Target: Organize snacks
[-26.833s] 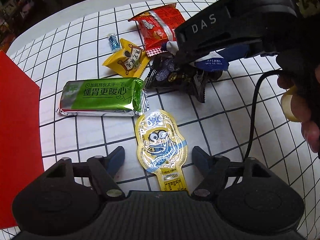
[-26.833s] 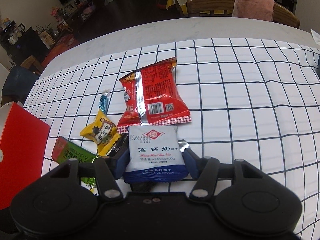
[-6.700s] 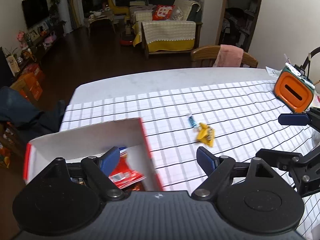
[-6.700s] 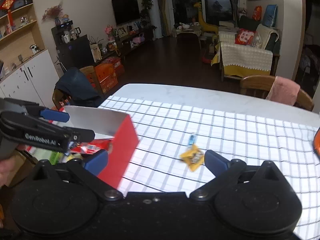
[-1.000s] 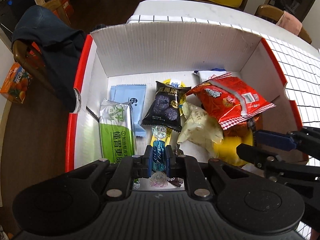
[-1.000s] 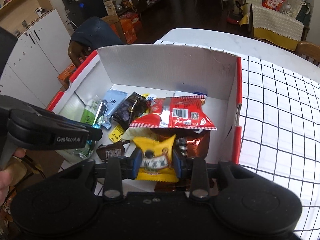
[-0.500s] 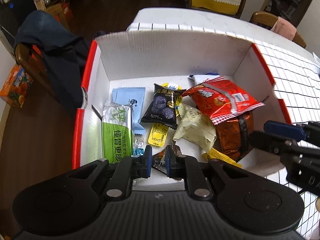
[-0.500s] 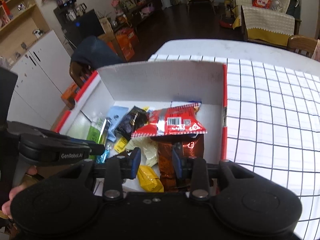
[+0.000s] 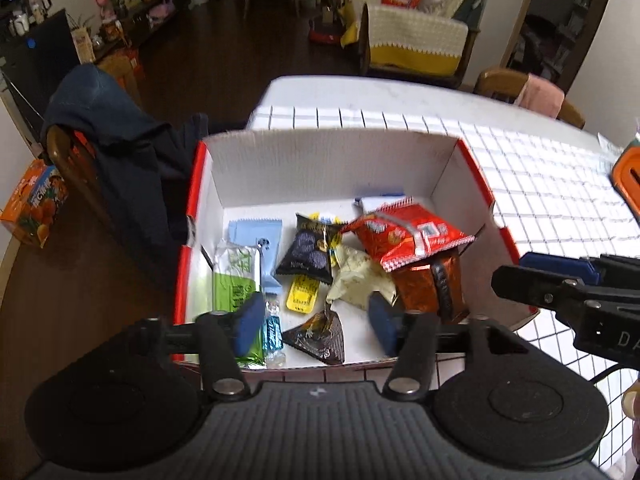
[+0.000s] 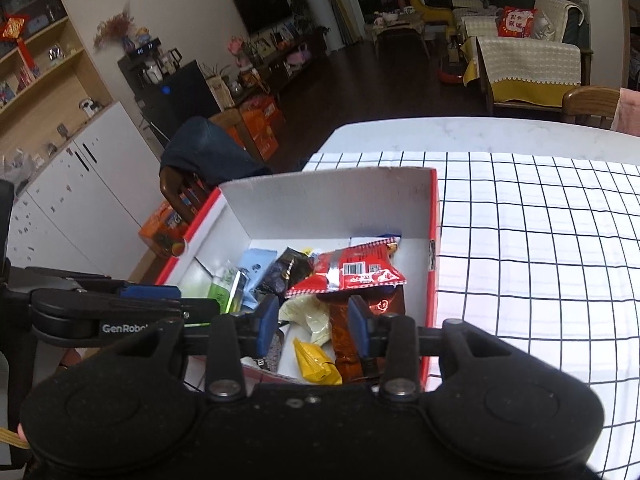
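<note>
Left gripper (image 9: 316, 322) above the red-and-white box (image 9: 332, 156), jaws just been opening, now apart and empty; blue candy (image 9: 273, 334) lies on the box floor beside the green pack (image 9: 234, 286); yellow snack (image 10: 316, 362) at the box's near edge; right gripper (image 10: 313, 325) also just been opening, slightly apart, holding nothing.

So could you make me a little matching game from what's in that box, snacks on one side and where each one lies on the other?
Things:
1. red bag
2. green bar
3. small blue candy
4. yellow packet

Places, as the left wrist view shows the box:
A. along the left wall
B. near the front edge, just right of the green bar
C. on top of the pile, toward the right wall
D. front of the box, below the pale wrapper, seen in the right wrist view

Pairs: 1-C, 2-A, 3-B, 4-D
</note>
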A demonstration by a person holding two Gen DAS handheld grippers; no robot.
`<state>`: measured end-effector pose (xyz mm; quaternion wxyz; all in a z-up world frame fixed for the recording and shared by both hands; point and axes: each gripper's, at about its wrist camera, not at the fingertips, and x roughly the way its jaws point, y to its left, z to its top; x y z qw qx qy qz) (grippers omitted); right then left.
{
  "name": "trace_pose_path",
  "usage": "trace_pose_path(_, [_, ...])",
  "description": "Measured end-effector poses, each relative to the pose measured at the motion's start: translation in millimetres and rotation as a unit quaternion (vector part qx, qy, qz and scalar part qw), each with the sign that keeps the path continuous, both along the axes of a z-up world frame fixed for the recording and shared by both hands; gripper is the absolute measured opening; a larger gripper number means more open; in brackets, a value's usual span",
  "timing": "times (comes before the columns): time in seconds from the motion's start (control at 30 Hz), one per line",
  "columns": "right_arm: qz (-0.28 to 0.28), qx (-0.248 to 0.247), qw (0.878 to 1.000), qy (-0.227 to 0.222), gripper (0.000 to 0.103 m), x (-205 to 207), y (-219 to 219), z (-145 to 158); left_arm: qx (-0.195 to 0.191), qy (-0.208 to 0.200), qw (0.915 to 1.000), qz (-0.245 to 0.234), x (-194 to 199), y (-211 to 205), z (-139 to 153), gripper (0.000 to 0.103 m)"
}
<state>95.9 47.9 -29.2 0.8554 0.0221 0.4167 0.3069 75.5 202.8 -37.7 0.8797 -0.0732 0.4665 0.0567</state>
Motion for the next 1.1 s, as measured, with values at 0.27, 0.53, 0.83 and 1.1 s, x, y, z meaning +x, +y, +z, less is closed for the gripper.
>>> trace_pose_path(0.27, [0.001, 0.024, 1.000, -0.013, 0.053, -12.5, -4.4, 12.2, 0.010, -0.034, 0.9993, -0.013, -17.8, -4.2, 17.5, 0.078])
trace_pose_path(0.53, [0.006, 0.040, 0.998, -0.040, 0.082, -26.0, -4.8, 24.0, 0.034, -0.069, 0.9969, -0.017, -34.5, -9.4, 28.3, 0.080])
trace_pose_path(0.83, [0.008, 0.046, 0.996, -0.079, 0.099, -41.7, -9.4, 31.2, 0.034, -0.097, 0.9944, -0.024, -48.8, -10.8, 34.0, 0.085])
trace_pose_path(1.1, [0.009, 0.036, 0.994, -0.105, 0.103, -54.4, -9.8, 33.8, 0.017, -0.121, 0.9924, -0.016, -61.4, -7.4, 36.8, 0.103])
